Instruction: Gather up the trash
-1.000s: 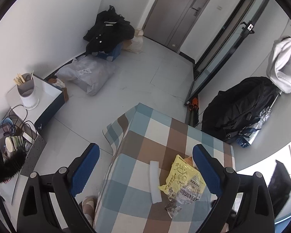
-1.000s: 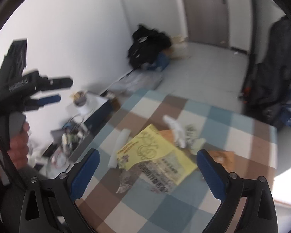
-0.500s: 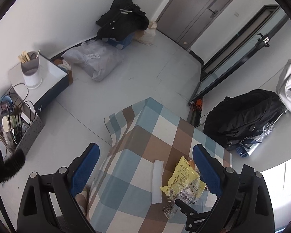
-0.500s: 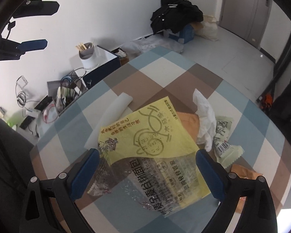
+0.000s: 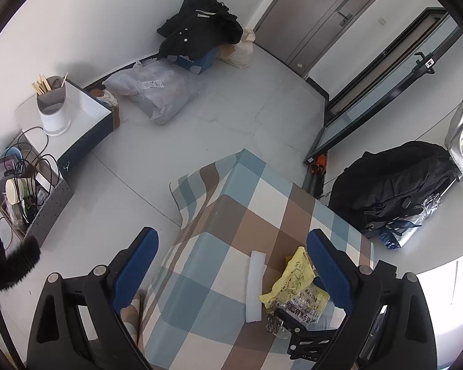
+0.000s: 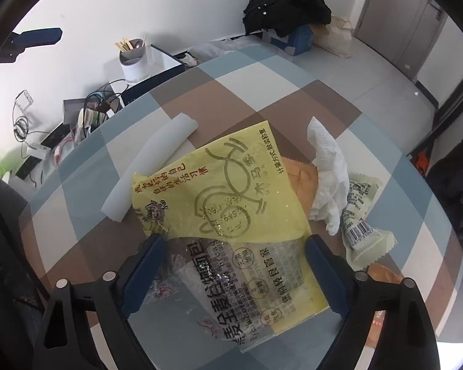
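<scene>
A yellow and clear bread bag (image 6: 228,197) lies flat on the checked tablecloth (image 6: 231,92). My right gripper (image 6: 236,265) is low over it, jaws closing, the bag's clear end between the blue pads (image 6: 148,265); they do not visibly press on it. A white foam strip (image 6: 151,160) lies left of the bag. A crumpled white tissue (image 6: 327,166), a pale green wrapper (image 6: 364,225) and an orange wrapper (image 6: 299,172) lie to the right. My left gripper (image 5: 231,268) hangs open and empty above the table's near corner, the bag (image 5: 296,280) by its right finger.
Left of the table a white chopstick holder (image 5: 52,111) stands on a box, with a grey bin of cups and cables (image 5: 24,197) nearby. Black clothes (image 5: 200,27) lie on a blue box by the wall. A black backpack (image 5: 395,185) sits on the floor right of the table.
My right gripper came down close over the bread bag and its jaws have narrowed around it. Its black finger now shows at the bottom of the left wrist view. The left gripper rolled slightly.
</scene>
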Tool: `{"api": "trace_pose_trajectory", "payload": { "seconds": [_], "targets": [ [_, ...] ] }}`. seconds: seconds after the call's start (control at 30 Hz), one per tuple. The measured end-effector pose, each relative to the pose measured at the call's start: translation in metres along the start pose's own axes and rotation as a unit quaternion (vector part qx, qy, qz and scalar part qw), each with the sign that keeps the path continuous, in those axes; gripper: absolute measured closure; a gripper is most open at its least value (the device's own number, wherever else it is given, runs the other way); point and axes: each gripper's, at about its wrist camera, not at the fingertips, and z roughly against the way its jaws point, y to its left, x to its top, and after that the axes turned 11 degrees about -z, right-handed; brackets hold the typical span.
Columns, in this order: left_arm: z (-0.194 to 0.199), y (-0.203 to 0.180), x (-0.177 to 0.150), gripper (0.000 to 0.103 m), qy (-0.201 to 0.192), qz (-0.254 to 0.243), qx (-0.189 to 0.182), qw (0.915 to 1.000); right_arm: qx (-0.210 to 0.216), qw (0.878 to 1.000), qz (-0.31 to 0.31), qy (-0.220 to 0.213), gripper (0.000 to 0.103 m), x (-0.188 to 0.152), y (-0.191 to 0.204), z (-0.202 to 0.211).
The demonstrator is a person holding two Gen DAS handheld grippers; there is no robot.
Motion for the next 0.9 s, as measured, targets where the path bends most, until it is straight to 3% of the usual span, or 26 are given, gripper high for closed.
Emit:
{"api": "trace_pose_trajectory", "payload": {
  "seconds": [0.17,0.23,0.33,0.4,0.5,0.57,0.6,0.67,0.9],
  "targets": [
    [0.000,-0.002,-0.001,0.008,0.001,-0.003,0.002,1.0000,0.008,1.000,0.001,-0.002,0.047,-0.003,0.000,0.006],
    [-0.001,-0.002,-0.002,0.008,0.002,-0.002,0.002,1.0000,0.015,1.000,0.004,-0.006,0.067,-0.006,0.005,0.008],
    [-0.001,-0.002,-0.003,0.008,0.004,0.002,0.006,1.0000,0.035,0.999,0.005,0.000,0.085,-0.009,0.007,0.011],
    [-0.002,-0.002,-0.006,0.008,0.010,0.006,0.006,0.9999,0.054,0.998,-0.001,0.010,0.090,-0.010,0.006,0.012],
    [-0.001,0.000,-0.009,0.008,0.012,0.012,0.003,0.9998,0.057,0.998,-0.019,-0.009,0.088,-0.008,-0.003,0.023],
    [0.000,0.001,-0.010,0.008,0.011,0.012,0.005,0.9999,0.064,0.997,-0.041,-0.030,0.075,-0.007,-0.014,0.034],
    [0.001,0.002,-0.011,0.008,0.010,0.012,0.005,0.9999,0.061,0.996,-0.054,-0.042,0.057,-0.006,-0.021,0.039],
    [0.000,0.001,-0.012,0.008,0.009,0.012,0.007,0.9999,0.059,0.993,-0.077,-0.062,0.040,-0.007,-0.035,0.047],
    [-0.008,-0.006,-0.011,0.008,0.025,-0.005,0.005,0.9997,0.048,0.990,-0.133,-0.023,0.035,-0.010,-0.064,0.031]
  ]
}}
